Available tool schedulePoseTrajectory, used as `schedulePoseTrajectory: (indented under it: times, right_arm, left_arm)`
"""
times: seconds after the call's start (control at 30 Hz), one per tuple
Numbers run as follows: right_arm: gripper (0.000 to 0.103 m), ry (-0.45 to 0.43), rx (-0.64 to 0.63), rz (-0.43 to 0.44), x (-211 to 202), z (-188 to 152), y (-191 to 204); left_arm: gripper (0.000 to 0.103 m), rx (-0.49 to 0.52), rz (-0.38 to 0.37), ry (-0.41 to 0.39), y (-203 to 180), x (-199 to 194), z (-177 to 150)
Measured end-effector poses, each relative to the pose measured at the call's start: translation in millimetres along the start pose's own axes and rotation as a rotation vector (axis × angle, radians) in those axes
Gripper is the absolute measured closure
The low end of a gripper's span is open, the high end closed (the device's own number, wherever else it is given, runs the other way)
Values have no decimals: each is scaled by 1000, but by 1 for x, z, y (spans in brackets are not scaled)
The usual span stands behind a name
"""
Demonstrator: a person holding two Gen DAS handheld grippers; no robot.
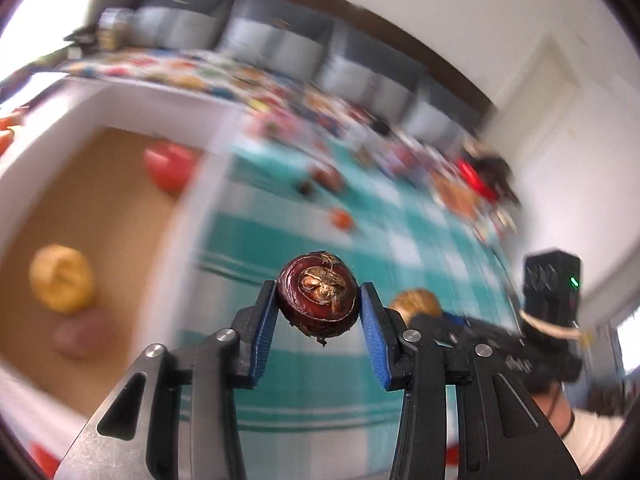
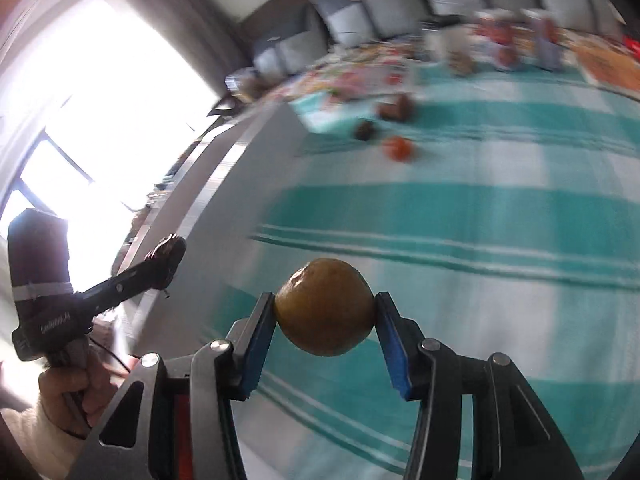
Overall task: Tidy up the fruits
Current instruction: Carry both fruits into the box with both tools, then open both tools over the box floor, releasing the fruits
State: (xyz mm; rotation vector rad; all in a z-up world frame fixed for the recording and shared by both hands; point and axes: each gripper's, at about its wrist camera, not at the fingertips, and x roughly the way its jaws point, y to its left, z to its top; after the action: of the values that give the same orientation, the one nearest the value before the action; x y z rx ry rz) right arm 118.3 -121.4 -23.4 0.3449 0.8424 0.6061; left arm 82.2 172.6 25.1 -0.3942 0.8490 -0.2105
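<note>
**Both claws loaded, fruit in transit toward the box**

Left wrist view: left claw [image 1: 319, 300] clamped on a small dark-red mangosteen [image 1: 319, 299], one blue pad on each side, fruit lifted clear of the teal-and-white checked cloth [image 1: 280, 240] on the tabletop. Brownish calyx end faces the camera, so the stem axis runs roughly along the fingers, back toward the lens; body is squat, slightly wider than tall, pinched across the wide part. Likely gripped that way because the flat sides give the pads purchase. To the left, a white-rimmed cardboard box [image 1: 192, 184] already holds a red fruit [image 1: 170, 166], a yellow one [image 1: 62, 278] and a pinkish one [image 1: 82, 336], all blurred. Judged: that's the sorting target. Right claw [image 1: 416, 306] shows low right, carrying a tan fruit. Loose fruits near the far side of the cloth, blurred.

Right wrist view: right claw [image 2: 325, 308] closed on a round brown-yellow fruit [image 2: 325, 307], possibly a passion fruit or small citrus; can't tell. Nearly spherical, no clear long axis, no stem visible. Held above the cloth [image 2: 480, 208] near its near edge. Left claw [image 2: 166, 258] at far left beside the box wall [image 2: 224, 208], holding the dark mangosteen [image 2: 167, 256]. Three small fruits [image 2: 398, 148] remain on the cloth toward the far edge.
</note>
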Motion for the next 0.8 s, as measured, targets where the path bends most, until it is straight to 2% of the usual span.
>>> schedulePoseTrajectory:
  times: [0.1, 0.2, 0.3, 0.4, 0.43, 0.47, 0.5, 0.53, 0.57, 0.6, 0.67, 0.77, 0.8]
  right_arm:
    - [53, 31, -96, 81, 39, 32, 65]
    - [53, 76, -241, 78, 85, 52, 126]
    - [53, 135, -330, 40, 134, 61, 168]
    - [53, 187, -382, -39, 174, 63, 188]
    - [53, 193, -394, -62, 183, 62, 190]
    - [52, 190, -404, -88, 191, 62, 193]
    - [48, 172, -408, -103, 193, 63, 194]
    - [44, 152, -404, -106, 192, 65, 195]
    - [34, 127, -394, -107, 188, 68, 195]
    - [23, 88, -382, -108, 179, 73, 195]
    - [11, 3, -379, -116, 154, 79, 191]
    - [0, -114, -391, -187, 113, 73, 170]
    - [0, -143, -388, -228, 99, 65, 153]
  left_arm:
    - [61, -101, 149, -31, 63, -16, 21]
    - [61, -188, 246, -2, 113, -9, 24]
    - [61, -241, 294, 72, 146, 13, 26]
    - [59, -268, 322, 124, 160, 26, 23]
    - [57, -271, 343, 126, 162, 28, 22]
    - [49, -269, 345, 112, 162, 26, 21]
    - [36, -264, 353, 96, 160, 22, 20]
    - [31, -257, 374, 76, 156, 18, 18]
    - [26, -249, 388, 57, 153, 13, 19]
    - [26, -234, 398, 35, 148, 9, 19]
    - [24, -197, 406, -12, 134, -1, 22]
    - [19, -129, 366, -98, 92, -11, 20]
    - [18, -104, 347, -116, 78, -12, 19]
